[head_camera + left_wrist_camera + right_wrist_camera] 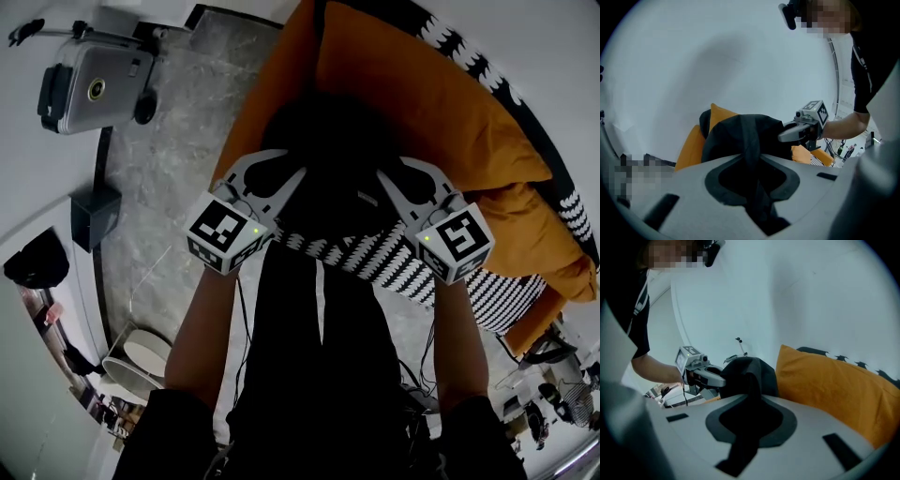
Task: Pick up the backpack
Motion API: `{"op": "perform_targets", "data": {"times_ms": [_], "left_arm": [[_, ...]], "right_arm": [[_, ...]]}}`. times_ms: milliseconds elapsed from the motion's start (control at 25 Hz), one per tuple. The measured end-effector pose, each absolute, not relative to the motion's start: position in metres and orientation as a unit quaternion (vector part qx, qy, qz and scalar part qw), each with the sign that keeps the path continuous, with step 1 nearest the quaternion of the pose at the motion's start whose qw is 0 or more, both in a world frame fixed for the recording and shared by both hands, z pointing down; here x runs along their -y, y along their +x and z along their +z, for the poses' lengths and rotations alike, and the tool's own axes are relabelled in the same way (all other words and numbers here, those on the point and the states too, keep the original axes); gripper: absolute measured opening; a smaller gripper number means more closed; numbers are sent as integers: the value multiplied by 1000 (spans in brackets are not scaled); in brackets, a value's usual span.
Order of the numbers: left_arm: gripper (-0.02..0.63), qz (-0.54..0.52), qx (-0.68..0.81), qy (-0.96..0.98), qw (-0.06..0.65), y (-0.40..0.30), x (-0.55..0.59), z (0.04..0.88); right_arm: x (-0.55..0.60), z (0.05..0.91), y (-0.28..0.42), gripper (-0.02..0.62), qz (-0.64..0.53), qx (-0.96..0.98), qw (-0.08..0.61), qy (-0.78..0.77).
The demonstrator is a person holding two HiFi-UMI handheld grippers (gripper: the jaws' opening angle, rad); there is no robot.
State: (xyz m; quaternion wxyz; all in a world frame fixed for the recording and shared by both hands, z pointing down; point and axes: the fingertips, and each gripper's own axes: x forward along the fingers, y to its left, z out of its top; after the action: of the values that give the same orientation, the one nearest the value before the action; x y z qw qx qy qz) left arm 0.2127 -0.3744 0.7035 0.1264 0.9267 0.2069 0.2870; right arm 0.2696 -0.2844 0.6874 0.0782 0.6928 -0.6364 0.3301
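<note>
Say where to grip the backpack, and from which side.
Grip the backpack by its straps, one per gripper, from the person's side, as the left gripper and right gripper do: flat straps fit between closed fingers; the bulky body would not.

A large orange cushion (441, 103) lies just beyond the right gripper (401, 173). In the right gripper view it fills the space to the right of the jaws. A second orange cushion (553, 262) lies farther to the right of that gripper. Below the two grippers runs a cloth with black and white stripes (375, 261). To the left of the left gripper (279, 169) there is a grey marble floor (178, 141). On it, well apart from this gripper, stand a silver suitcase (98, 84) with wheels and a small black box (94, 216). Behind that gripper and to its left is a round white object (150, 356); what it is, I cannot tell. Beyond the cushions is a plain white wall (811, 296).
</note>
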Motion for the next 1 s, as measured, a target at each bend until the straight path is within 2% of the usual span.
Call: {"op": "perform_targets", "data": {"times_ms": [440, 840, 1000], "left_arm": [[80, 292, -214, 923, 130, 170, 318, 672], [80, 317, -233, 910, 131, 129, 268, 655], [81, 328, -239, 904, 137, 118, 248, 653]], "right_arm": [[228, 665, 226, 49, 333, 637, 64, 692], [176, 660, 185, 49, 356, 650, 84, 666], [156, 664, 175, 51, 378, 647, 59, 659]]}}
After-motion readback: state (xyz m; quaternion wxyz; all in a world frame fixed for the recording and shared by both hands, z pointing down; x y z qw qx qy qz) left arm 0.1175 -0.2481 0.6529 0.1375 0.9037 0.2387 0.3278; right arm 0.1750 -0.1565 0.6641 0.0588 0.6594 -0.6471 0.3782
